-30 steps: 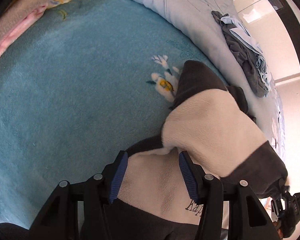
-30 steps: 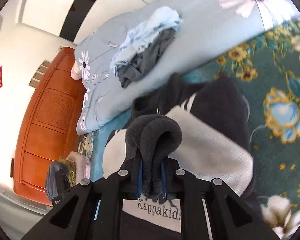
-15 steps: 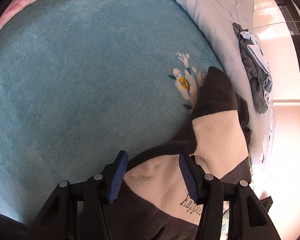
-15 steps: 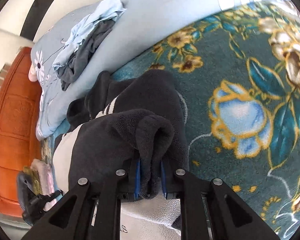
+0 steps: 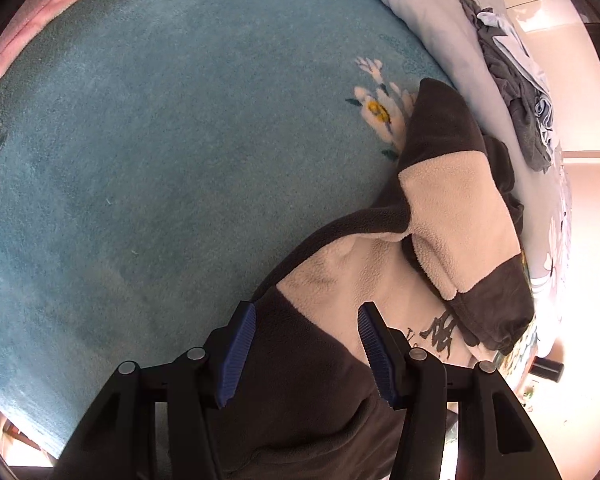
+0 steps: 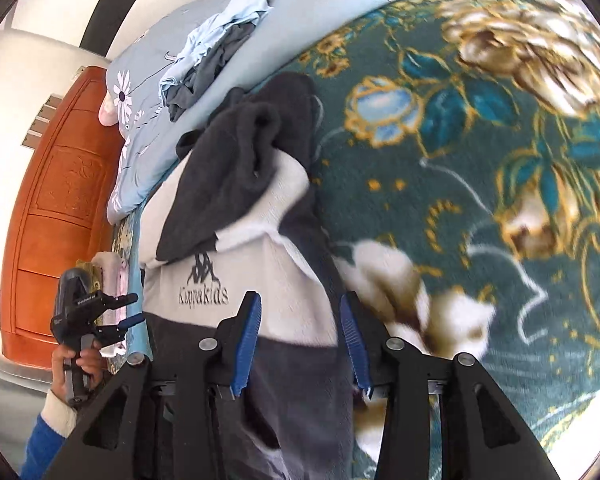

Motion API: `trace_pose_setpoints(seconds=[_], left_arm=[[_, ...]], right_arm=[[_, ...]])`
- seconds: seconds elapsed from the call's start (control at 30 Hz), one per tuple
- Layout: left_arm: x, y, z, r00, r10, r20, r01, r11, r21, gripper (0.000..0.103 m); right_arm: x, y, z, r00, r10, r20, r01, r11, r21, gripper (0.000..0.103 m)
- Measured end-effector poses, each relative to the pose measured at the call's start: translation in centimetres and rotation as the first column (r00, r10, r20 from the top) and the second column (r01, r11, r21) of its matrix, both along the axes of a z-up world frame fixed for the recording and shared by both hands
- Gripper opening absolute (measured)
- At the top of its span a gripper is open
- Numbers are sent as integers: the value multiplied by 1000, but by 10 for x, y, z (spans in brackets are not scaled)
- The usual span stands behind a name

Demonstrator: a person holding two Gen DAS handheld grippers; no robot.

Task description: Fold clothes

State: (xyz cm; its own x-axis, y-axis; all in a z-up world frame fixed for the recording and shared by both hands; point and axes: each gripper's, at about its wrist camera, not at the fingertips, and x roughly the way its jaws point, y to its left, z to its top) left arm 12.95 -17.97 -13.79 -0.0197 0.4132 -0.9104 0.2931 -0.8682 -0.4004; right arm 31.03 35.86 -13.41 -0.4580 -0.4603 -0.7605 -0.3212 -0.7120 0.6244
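Hem of the fleece top [image 5: 380,280] cut off below the left gripper [image 5: 306,354], hidden behind its black frame. Printed lettering on the cream chest partly covered by the folded sleeve [image 5: 460,216] in the left wrist view; read as "Kappakids" from the right wrist view. Far end of the bed lost in window glare. Right wrist picture smeared over the floral blanket [image 6: 500,160].

Wide open teal blanket [image 5: 160,160] left of and ahead of the left gripper; pale blue duvet [image 5: 428,20] edging the top on the far side, with a heap of grey and light blue clothes [image 5: 516,80] on it. Orange wooden headboard [image 6: 52,200] far left of the right gripper [image 6: 298,340].

Left gripper about half open, pads astride the dark lower part of the top, grip not clear. Right gripper opening, pads clear of the cloth, top lying flat ahead and beneath, dark sleeve [image 6: 236,168] folded across the chest.
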Motion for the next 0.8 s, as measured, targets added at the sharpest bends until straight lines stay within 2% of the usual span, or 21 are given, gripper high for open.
trace_pose_setpoints(seconds=[0.1, 0.23, 0.33, 0.47, 0.6, 0.8], left_arm=[[8, 0, -1, 999, -35, 28, 35, 999, -21, 58], [21, -3, -10, 993, -58, 104, 68, 994, -91, 62], [31, -4, -20, 982, -69, 177, 92, 987, -130, 63], [47, 7, -38, 963, -80, 256, 123, 980, -155, 63], [55, 16, -39, 967, -90, 239, 135, 974, -180, 62], [65, 4, -34, 972, -44, 229, 77, 987, -139, 38]], right_arm=[[31, 0, -14, 1000, -9, 26, 10, 999, -41, 43], [52, -5, -31, 999, 11, 51, -5, 994, -108, 44], [60, -11, -36, 999, 19, 35, -14, 990, -141, 51], [70, -17, -37, 1000, 26, 13, -23, 982, -185, 52], [79, -30, -43, 998, 56, 14, -52, 972, -231, 52], [92, -54, -51, 996, 82, 17, -73, 948, -308, 52]])
